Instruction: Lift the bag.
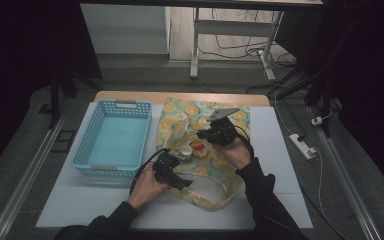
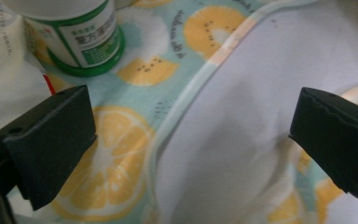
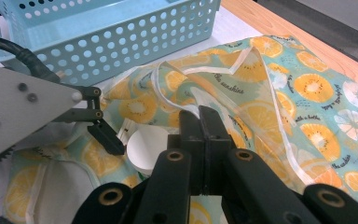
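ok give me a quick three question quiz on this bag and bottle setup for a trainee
1. True or false: the right gripper is shut on the edge of the fruit-print bag.
2. The white bottle has a cap of which colour? A red, B green, C black.
3. What stands on the table to the left of the bag in the high view?

Key
1. True; its jaws pinch the fabric rim and lift it.
2. B.
3. The light blue basket.

Dim room light is falling on the white table (image 1: 280, 150), its surroundings fading to black. Both gripper views are looking brighter, with the near jaws blurring softly.
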